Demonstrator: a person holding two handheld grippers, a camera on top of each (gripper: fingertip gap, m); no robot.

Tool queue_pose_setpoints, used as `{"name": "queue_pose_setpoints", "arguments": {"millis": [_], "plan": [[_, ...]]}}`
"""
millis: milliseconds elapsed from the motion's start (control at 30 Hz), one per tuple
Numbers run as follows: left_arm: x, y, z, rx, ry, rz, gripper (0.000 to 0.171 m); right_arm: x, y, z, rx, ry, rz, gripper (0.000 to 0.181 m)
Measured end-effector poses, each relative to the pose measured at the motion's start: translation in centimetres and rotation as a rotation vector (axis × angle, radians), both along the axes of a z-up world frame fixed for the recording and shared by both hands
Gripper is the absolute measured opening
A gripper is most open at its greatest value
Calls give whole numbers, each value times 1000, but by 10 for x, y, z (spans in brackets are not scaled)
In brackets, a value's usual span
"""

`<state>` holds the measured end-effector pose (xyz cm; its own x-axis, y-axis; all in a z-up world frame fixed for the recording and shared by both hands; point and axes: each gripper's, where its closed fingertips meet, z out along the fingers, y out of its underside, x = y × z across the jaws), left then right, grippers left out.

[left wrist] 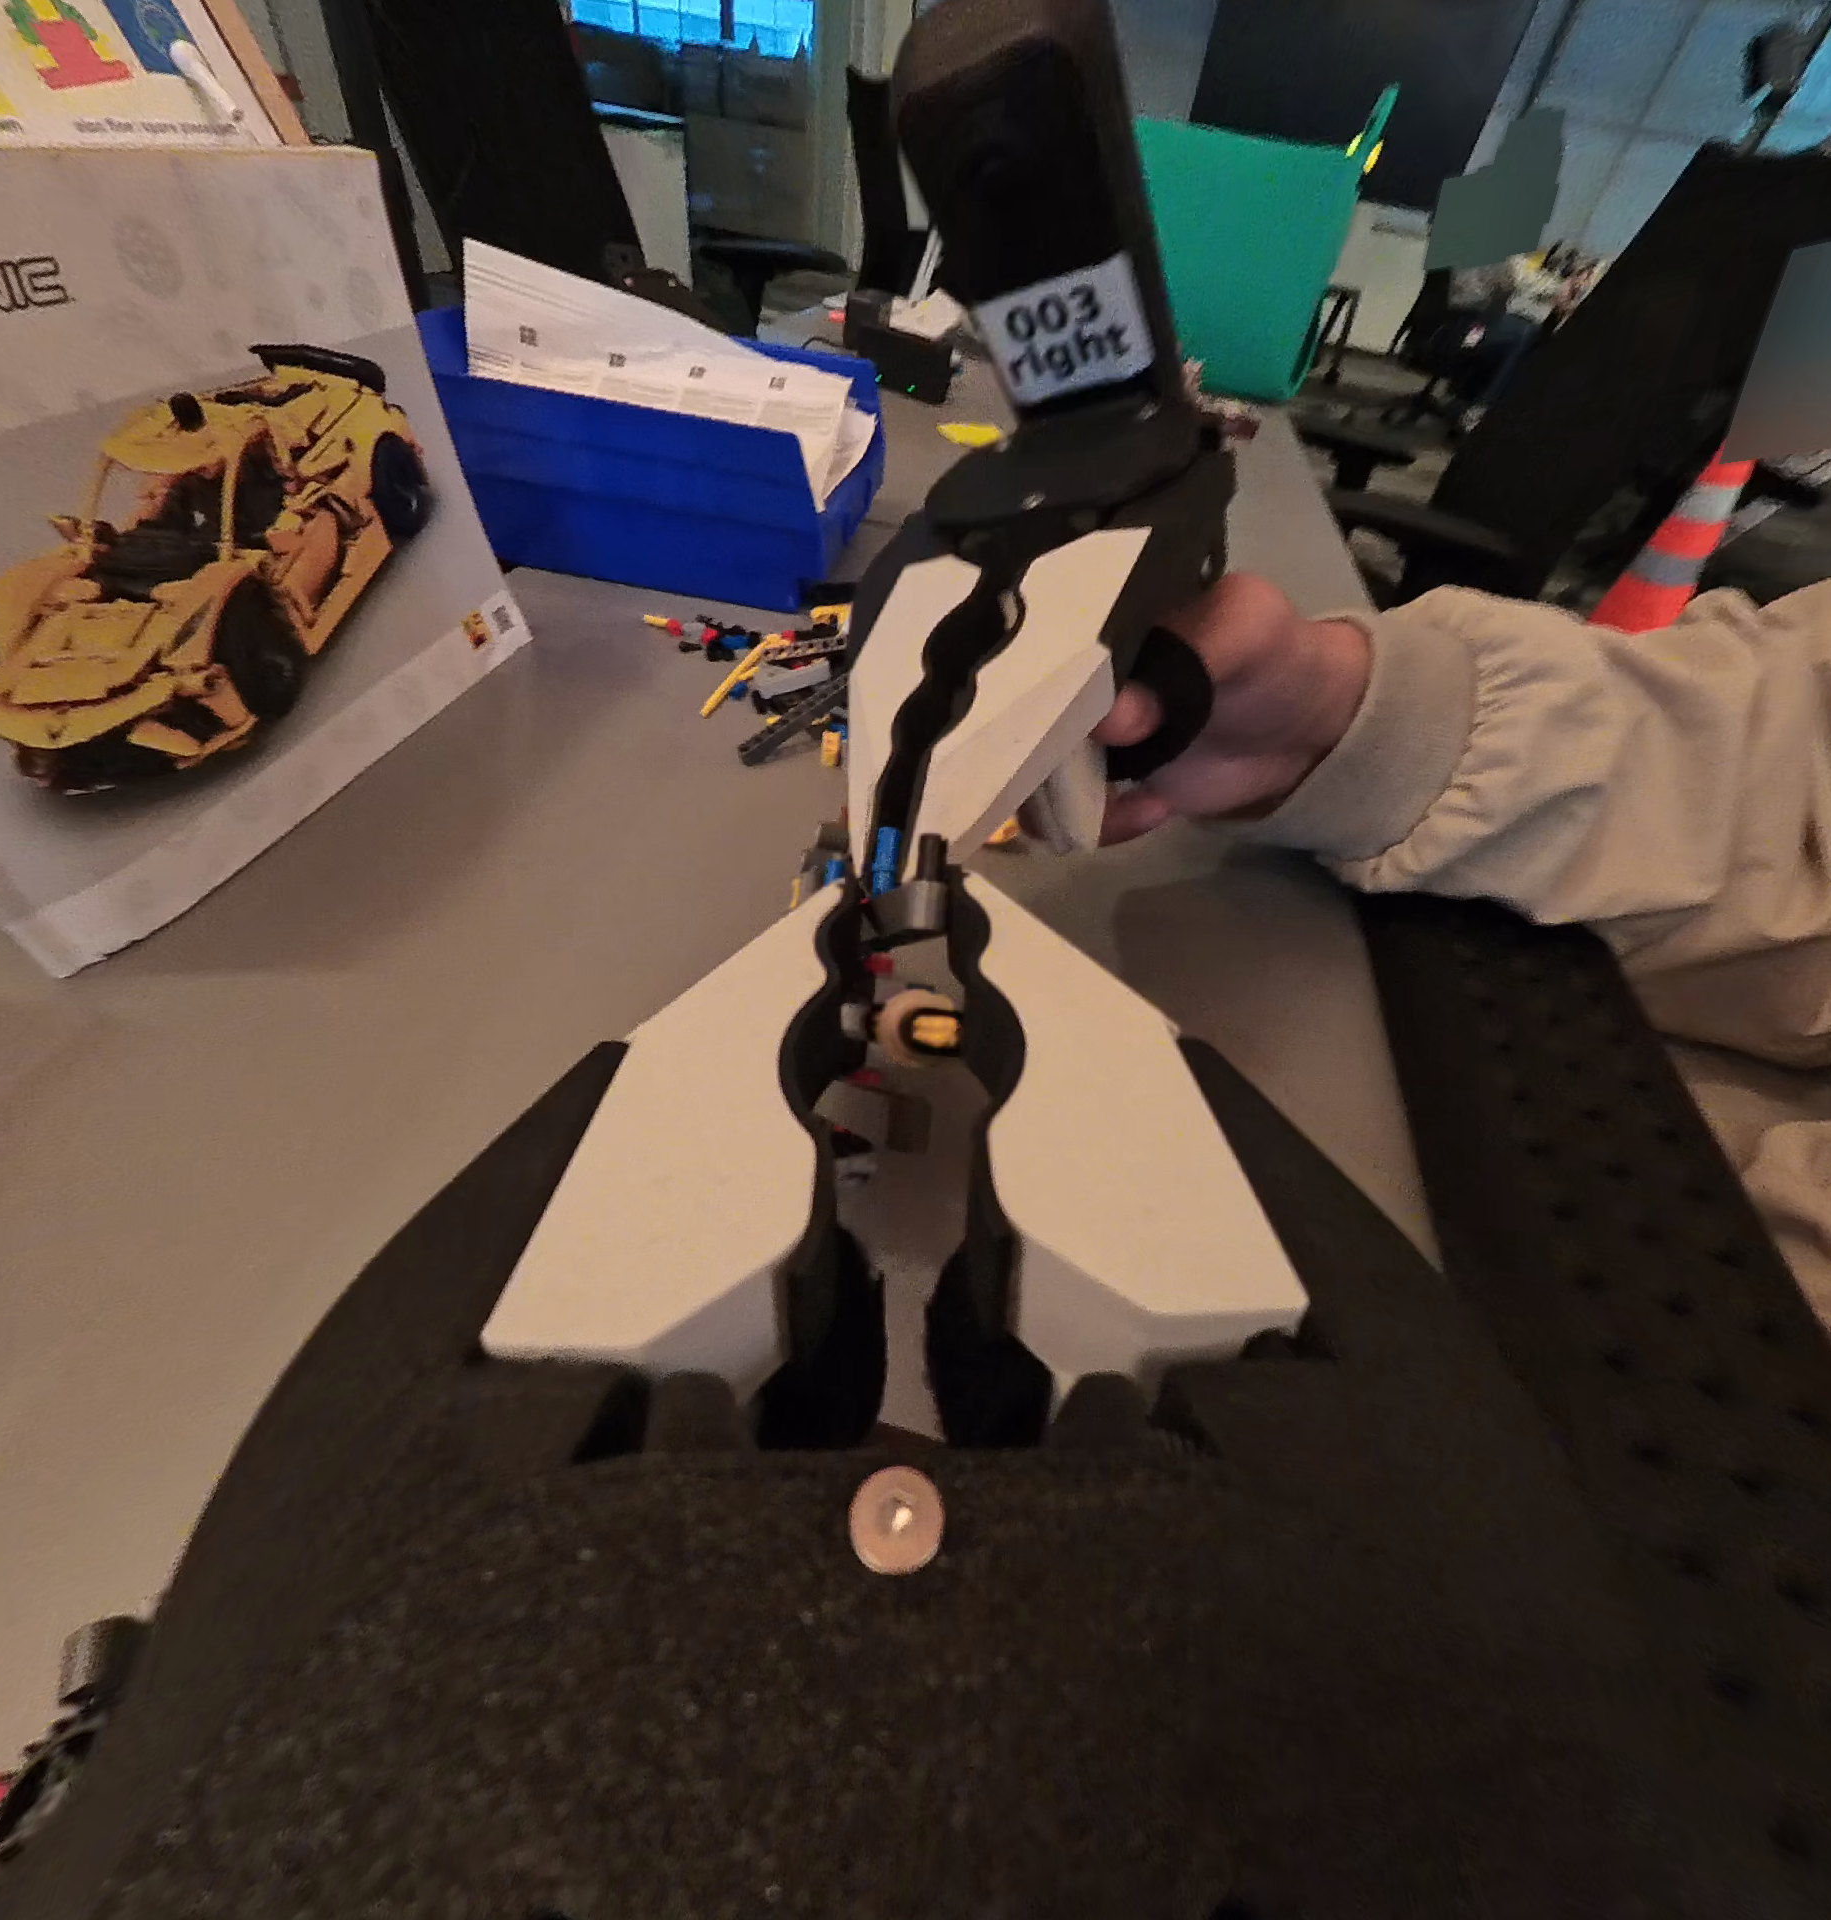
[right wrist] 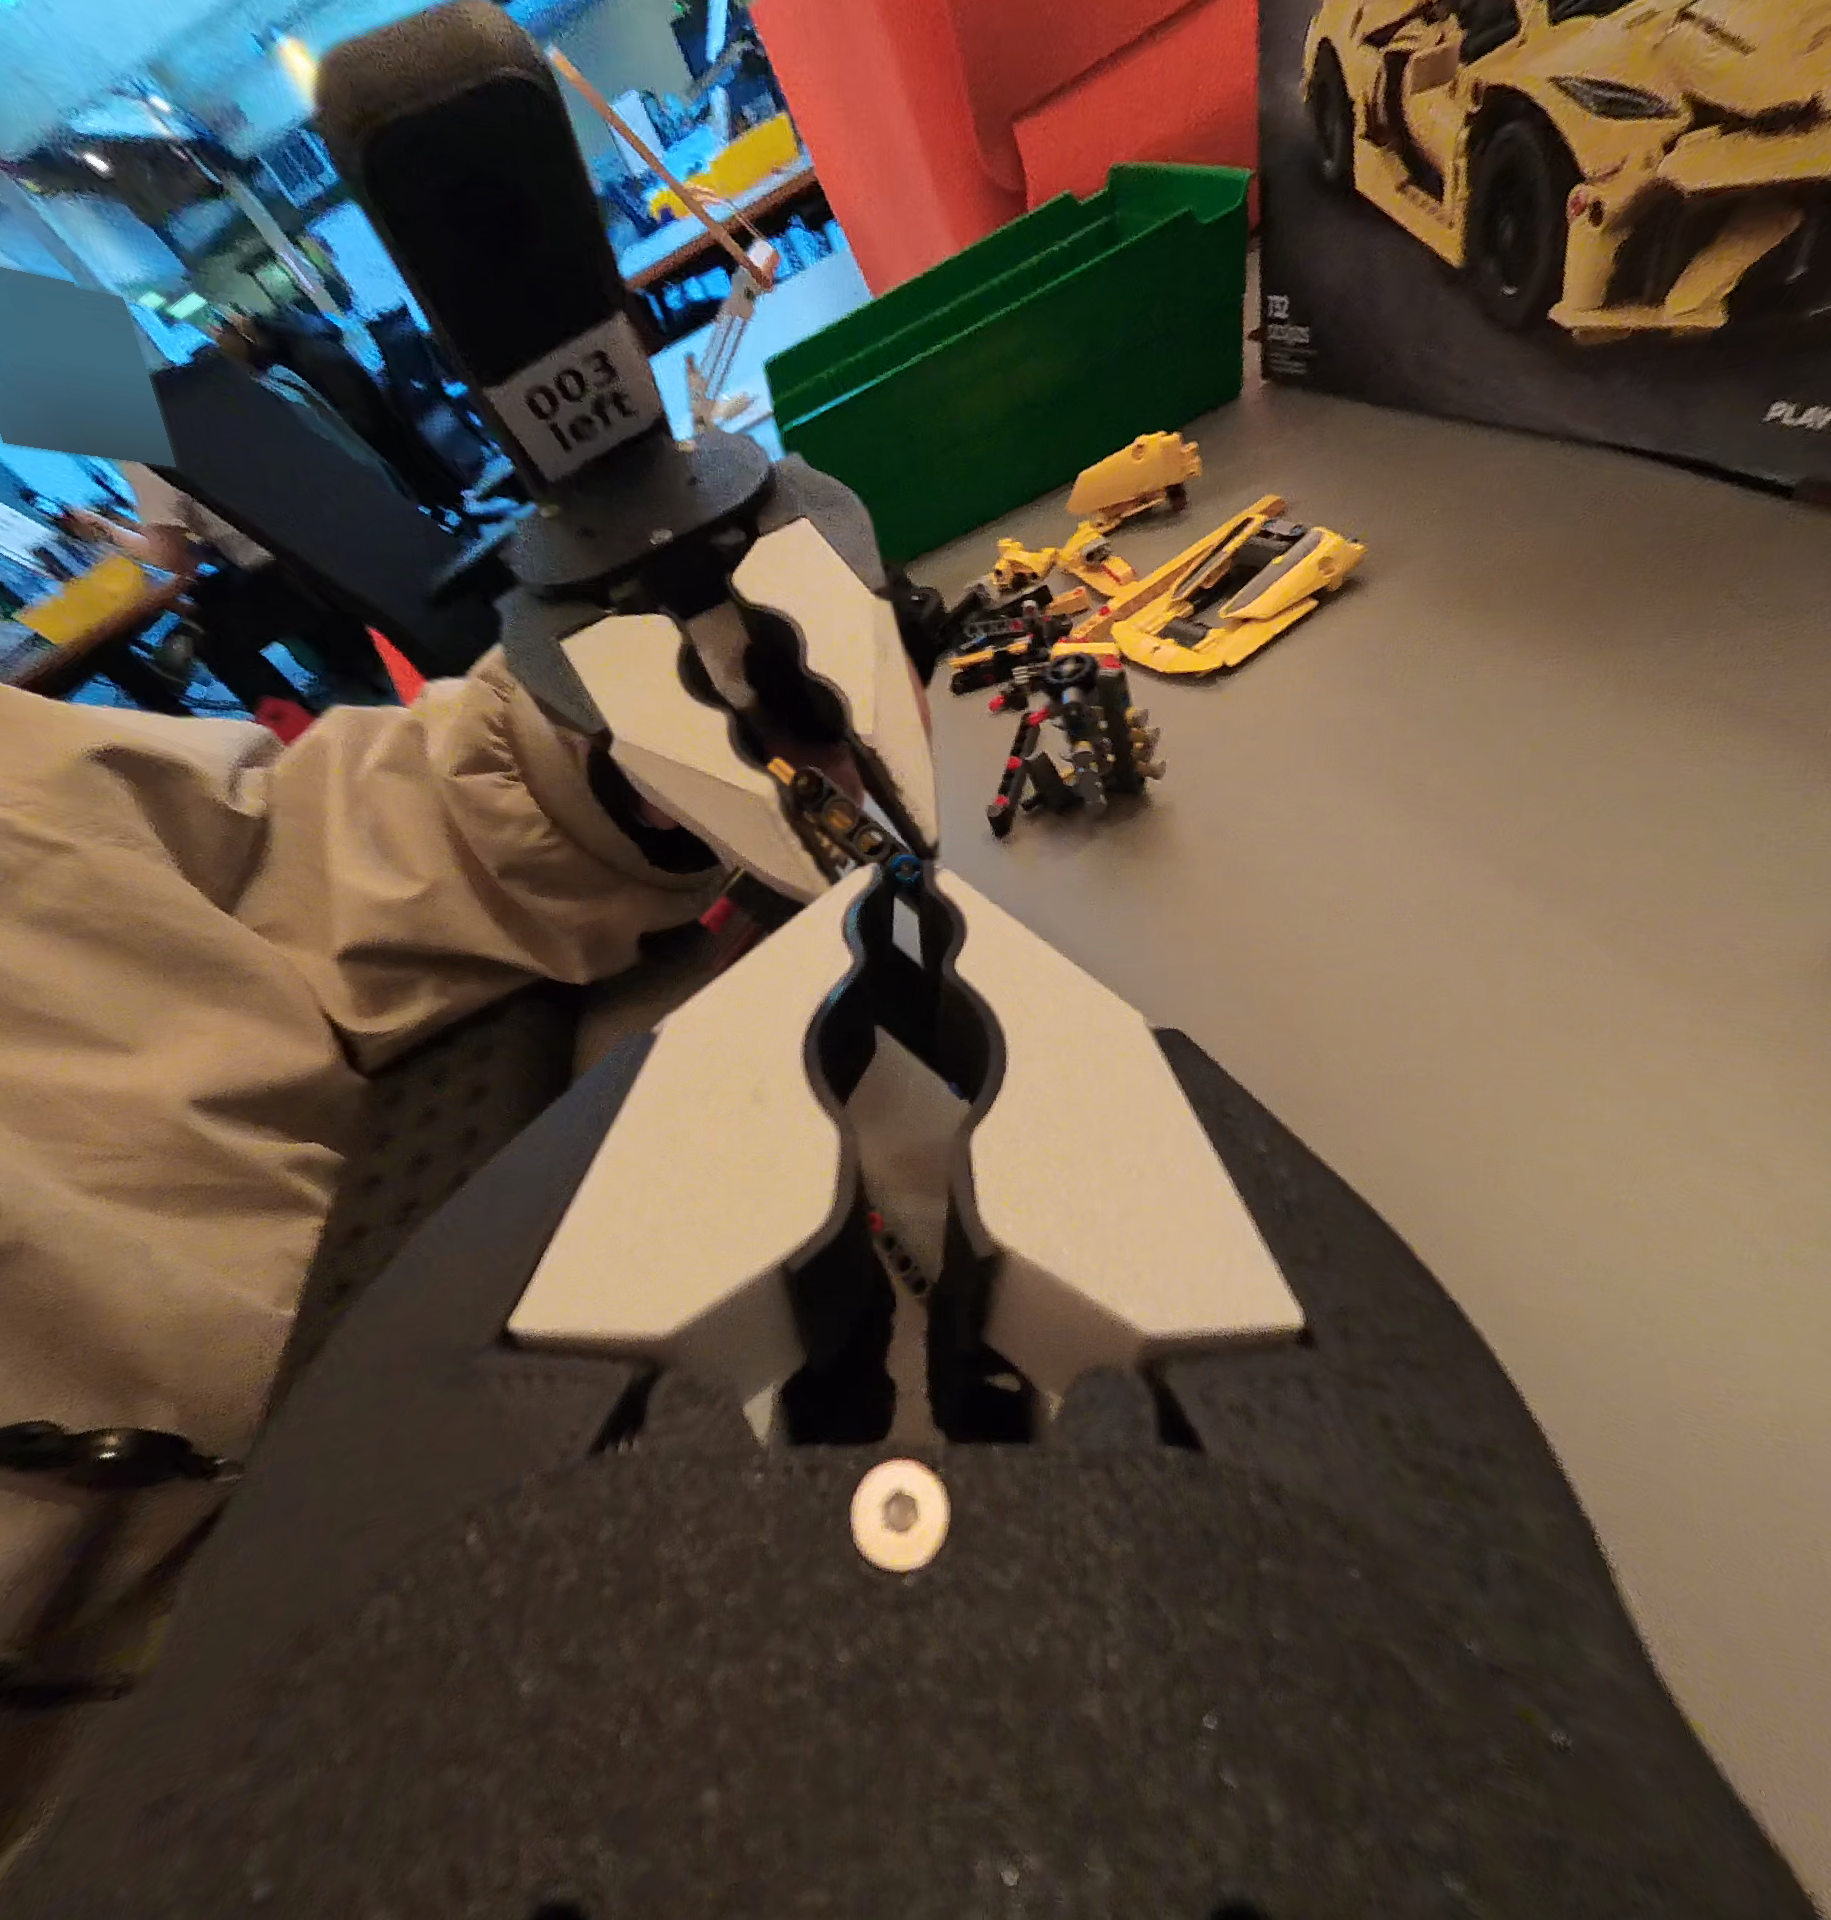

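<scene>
The left tongs [left wrist: 895, 904] reach forward, level and low over the grey surface [left wrist: 391, 935], their white fingers [left wrist: 703, 1122] narrowed around a small brick assembly [left wrist: 895, 1023] of grey, tan, yellow and black parts that sits clamped between the wavy black pads. Farther left stand a set box with a yellow car [left wrist: 194, 551] and a blue bin [left wrist: 641, 488] of papers; loose pieces [left wrist: 776, 675] lie behind the meeting point.

The right tongs [left wrist: 906, 831] come down steeply from above, tip to tip with the left tongs. A hand [left wrist: 1233, 707] in a beige sleeve [left wrist: 1576, 769] grips their handle from the right. Their fingers are pinched on a slim black beam with a blue pin [right wrist: 903, 904], touching the assembly. Beyond lie yellow car sections [right wrist: 1191, 582] and a green bin [right wrist: 1015, 364].
</scene>
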<state>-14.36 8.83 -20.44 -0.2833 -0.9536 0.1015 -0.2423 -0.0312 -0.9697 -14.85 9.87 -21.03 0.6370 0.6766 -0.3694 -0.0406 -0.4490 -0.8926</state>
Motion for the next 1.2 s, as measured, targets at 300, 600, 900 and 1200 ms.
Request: {"name": "queue_pose_setpoints", "arguments": {"millis": [300, 600, 900, 1200], "plan": [[1, 0, -7, 188, 26, 46, 10, 1, 0, -4, -109, 114, -14, 3], [12, 11, -26, 439, 111, 184, 7, 9, 8, -15, -141, 51, -139, 5], [14, 35, -31, 349, 137, 348, 7, 49, 15, 25, 27, 88, -364, 3], [19, 36, -27, 198, 90, 309, 7, 191, -48, -16, -313, -293, -449, 4]]}}
